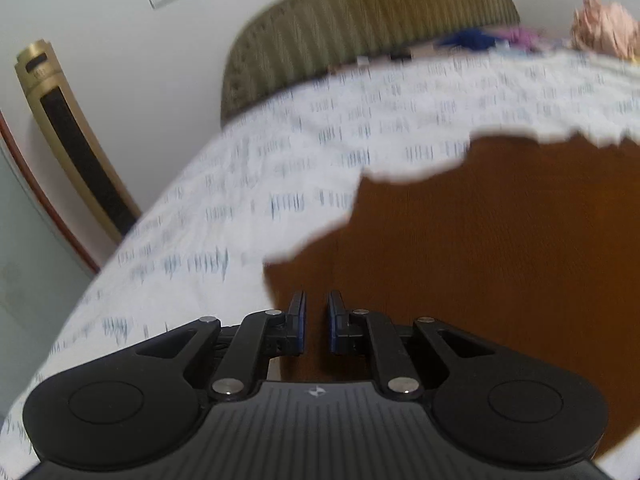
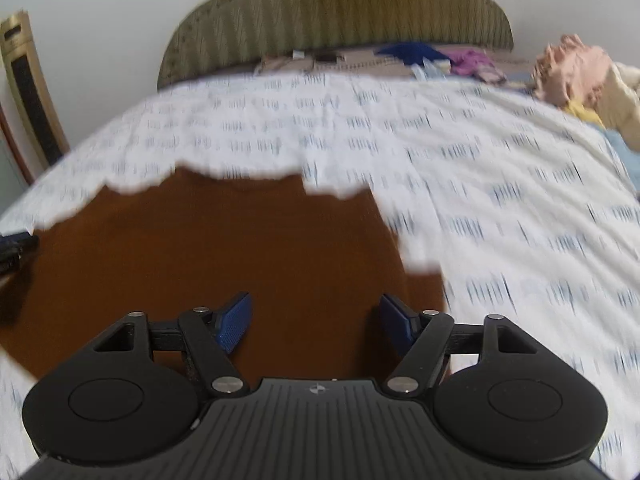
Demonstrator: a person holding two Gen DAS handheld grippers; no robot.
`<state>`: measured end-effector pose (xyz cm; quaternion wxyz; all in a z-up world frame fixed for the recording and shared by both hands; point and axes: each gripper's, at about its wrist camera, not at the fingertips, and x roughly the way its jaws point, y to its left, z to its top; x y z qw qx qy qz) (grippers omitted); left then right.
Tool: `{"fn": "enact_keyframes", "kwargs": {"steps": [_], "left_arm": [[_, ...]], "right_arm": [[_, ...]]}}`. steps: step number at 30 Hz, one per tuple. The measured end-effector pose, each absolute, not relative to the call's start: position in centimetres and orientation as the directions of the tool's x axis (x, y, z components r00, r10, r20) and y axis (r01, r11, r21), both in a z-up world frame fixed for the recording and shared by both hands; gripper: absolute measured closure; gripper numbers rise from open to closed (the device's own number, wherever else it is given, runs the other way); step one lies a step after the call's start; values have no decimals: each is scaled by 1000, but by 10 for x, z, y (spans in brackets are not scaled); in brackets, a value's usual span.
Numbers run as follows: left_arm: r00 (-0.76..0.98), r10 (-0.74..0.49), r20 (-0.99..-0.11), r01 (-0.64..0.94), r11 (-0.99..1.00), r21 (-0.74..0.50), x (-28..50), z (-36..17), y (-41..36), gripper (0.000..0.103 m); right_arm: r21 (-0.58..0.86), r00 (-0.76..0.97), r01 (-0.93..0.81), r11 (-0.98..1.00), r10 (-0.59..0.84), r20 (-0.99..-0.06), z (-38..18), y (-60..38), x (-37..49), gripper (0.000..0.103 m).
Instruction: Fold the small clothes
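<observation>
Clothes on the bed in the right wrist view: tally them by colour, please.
Brown garment spread in front: 1
Dark blue item by the headboard: 1
Purple item: 1
Pink bundle: 1
Cream item: 1
Total: 5, though the far ones are blurred.

A garment (image 2: 224, 248) lies on the bedsheet (image 2: 480, 168), the headboard (image 2: 340, 12) behind, clothes pile (image 2: 572, 68) far right.

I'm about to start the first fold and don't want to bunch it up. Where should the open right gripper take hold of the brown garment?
Probably at the brown garment edge on the right, where it meets the patterned sheet. The right gripper hangs open above the flat middle, where there is no edge to pinch. Coming from the right, low along the sheet, one finger could likely slip under the edge.
</observation>
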<state>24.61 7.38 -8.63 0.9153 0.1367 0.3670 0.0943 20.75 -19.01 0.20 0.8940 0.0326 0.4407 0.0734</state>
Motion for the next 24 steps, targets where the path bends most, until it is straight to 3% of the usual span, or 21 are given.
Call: {"fn": "enact_keyframes", "kwargs": {"steps": [2,4,13,18,24], "left_arm": [[711,281,-645,-86,945,316,242,-97,75,92],[719,298,-628,-99,938,332,236,-97,72,92],[714,250,-654,-124,965,233,219,-74,95,91],[704,262,-660,-166,964,207,204,-66,124,91],[676,283,-680,-221,959,178,198,-65,170,91]], "right_arm": [[76,558,-71,995,103,-823,-18,-194,196,24],[124,586,-58,991,134,-799,-31,-202,189,19],[174,644,-59,983,170,-746,8,-188,168,22],[168,659,-180,969,245,-711,34,-144,145,22],[273,600,-332,903,426,-678,48,-64,125,22]]}}
